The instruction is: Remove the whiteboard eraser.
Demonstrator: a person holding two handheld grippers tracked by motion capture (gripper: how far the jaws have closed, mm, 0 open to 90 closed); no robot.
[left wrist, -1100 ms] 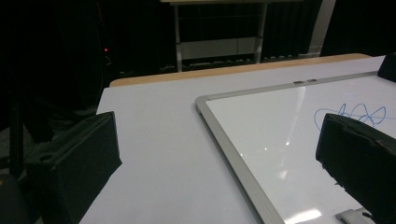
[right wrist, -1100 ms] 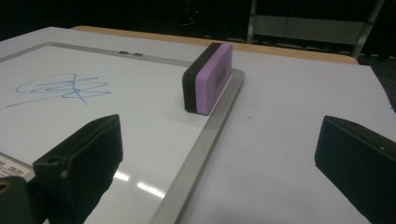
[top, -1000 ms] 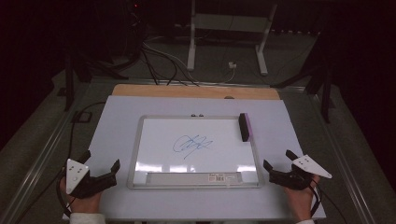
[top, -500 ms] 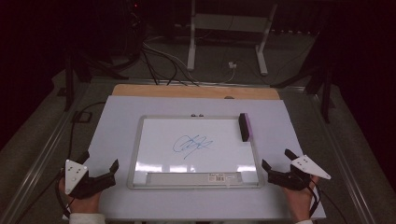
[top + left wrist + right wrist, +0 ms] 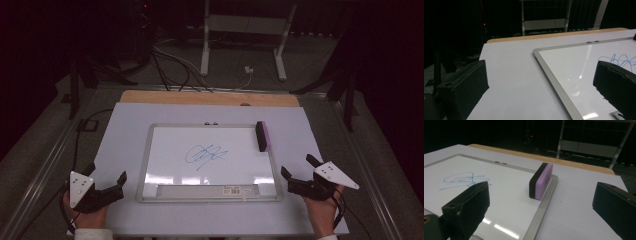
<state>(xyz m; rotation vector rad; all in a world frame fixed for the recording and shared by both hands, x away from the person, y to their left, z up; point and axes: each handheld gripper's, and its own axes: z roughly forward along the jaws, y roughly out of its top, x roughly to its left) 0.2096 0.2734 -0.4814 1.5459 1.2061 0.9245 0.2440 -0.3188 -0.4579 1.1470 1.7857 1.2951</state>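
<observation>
The eraser (image 5: 541, 180), standing on edge at the whiteboard's (image 5: 210, 150) right frame, looks light and stiff, best pinched across its broad faces by the wide-open, empty right hand-held gripper (image 5: 300, 172).

dim, dark surroundings; overhead glare streaks the whiteboard (image 5: 210, 155); near tongs blurred.

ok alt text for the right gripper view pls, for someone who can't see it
A purple and black eraser stands on its long edge at the right rim of a whiteboard bearing a blue scribble. The right gripper has its two black jaws wide open and empty in the foreground, the eraser between and beyond them.
</observation>
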